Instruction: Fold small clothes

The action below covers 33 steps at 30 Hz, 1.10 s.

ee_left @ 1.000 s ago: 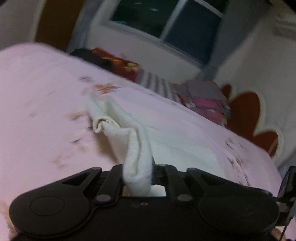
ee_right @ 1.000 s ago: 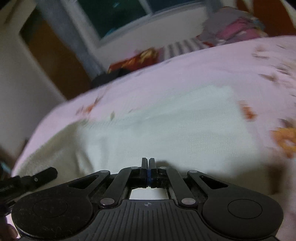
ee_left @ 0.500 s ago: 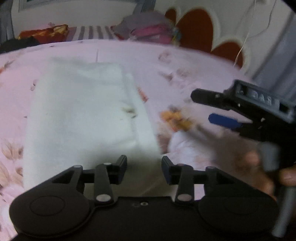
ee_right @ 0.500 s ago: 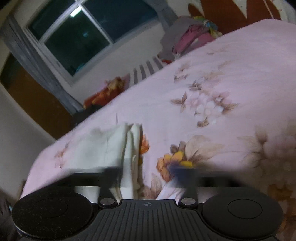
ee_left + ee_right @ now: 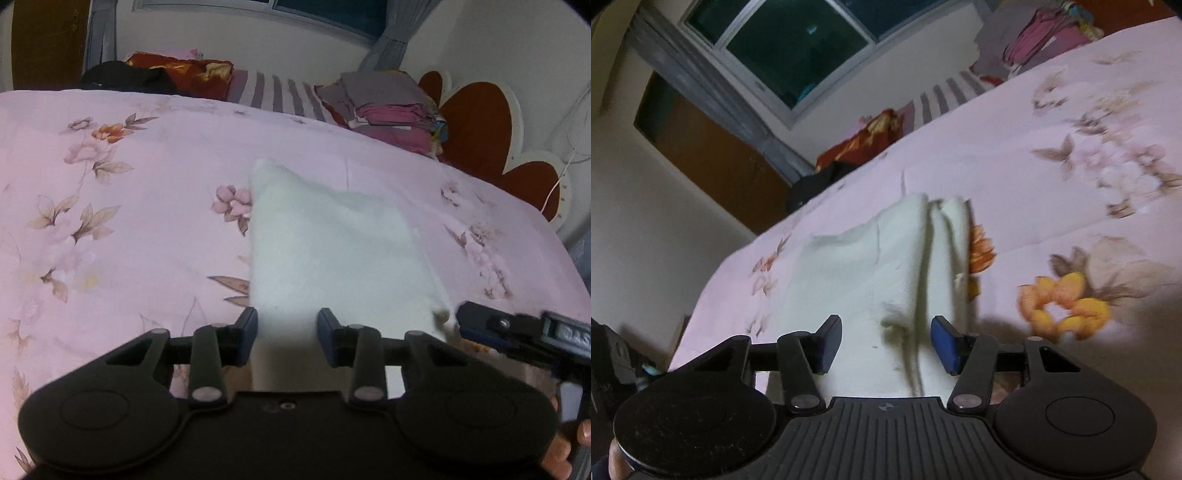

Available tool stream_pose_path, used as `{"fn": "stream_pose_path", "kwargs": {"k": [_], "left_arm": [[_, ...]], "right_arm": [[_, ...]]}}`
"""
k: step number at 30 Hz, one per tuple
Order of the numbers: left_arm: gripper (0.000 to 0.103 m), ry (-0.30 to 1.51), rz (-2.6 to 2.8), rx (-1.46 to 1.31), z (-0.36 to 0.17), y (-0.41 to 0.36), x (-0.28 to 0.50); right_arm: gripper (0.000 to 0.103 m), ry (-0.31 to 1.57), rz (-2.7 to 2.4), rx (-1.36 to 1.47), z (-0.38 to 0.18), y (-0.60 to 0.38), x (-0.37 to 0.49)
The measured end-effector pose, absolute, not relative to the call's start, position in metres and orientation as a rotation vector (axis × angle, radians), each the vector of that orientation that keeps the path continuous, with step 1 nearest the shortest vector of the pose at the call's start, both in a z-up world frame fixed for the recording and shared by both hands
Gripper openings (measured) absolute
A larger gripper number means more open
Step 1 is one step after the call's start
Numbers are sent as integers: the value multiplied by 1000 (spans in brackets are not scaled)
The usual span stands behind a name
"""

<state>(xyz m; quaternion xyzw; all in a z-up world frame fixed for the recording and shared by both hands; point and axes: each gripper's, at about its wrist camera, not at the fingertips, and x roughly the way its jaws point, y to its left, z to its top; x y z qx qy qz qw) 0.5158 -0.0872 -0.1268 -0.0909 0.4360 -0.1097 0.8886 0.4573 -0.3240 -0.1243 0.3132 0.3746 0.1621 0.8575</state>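
The white cloth [image 5: 332, 251] lies folded on the pink flowered bedspread [image 5: 129, 221], near the bed's front edge. Its near end is cut off in both wrist views, hidden under the gripper bodies, so how far it reaches toward the person cannot be told. In the right wrist view the cloth [image 5: 886, 273] shows a long fold ridge along its right side, with layered edges that blur together (how many layers is hard to make out).

The left gripper [image 5: 287, 332] points steeply down at the cloth's near left part. Its jaws stand apart and are closing, with cloth seen in the gap between the blue pads; the pads do not press on it. The right gripper [image 5: 886, 339] tilts down more gently over the cloth's near right part, just by the ridge. Its jaws are also apart and closing, cloth showing between them but unclamped. In the left wrist view the right gripper [image 5: 517, 332] enters from the right edge, blurred, its tips close to the cloth's near right corner, with fingertips [image 5: 565, 446] of the hand holding it partly visible at the lower right corner.

At the far side of the bed sits a stack of folded clothes [image 5: 391, 107] (grey and magenta), beneath a window [image 5: 798, 48].
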Motion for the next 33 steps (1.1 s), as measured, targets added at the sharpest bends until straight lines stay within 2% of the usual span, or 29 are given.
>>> {"fn": "stream_pose_path", "kwargs": {"k": [9, 10, 11, 14, 22, 28, 33], "left_arm": [[35, 942, -283, -141, -138, -86, 519], [35, 948, -291, -145, -138, -84, 520], [34, 945, -296, -149, -137, -82, 522], [28, 884, -325, -165, -126, -76, 519], [28, 874, -396, -41, -127, -97, 529], [28, 870, -470, -36, -113, -106, 524], [30, 897, -477, 35, -127, -123, 526]], "right_arm": [[54, 871, 359, 622, -144, -295, 488], [37, 872, 356, 609, -144, -291, 489], [27, 881, 349, 588, -144, -287, 490], [19, 887, 333, 568, -145, -283, 492], [16, 866, 319, 531, -139, -278, 486], [14, 783, 302, 482, -110, -293, 468], [14, 875, 245, 561, -140, -310, 467]]}}
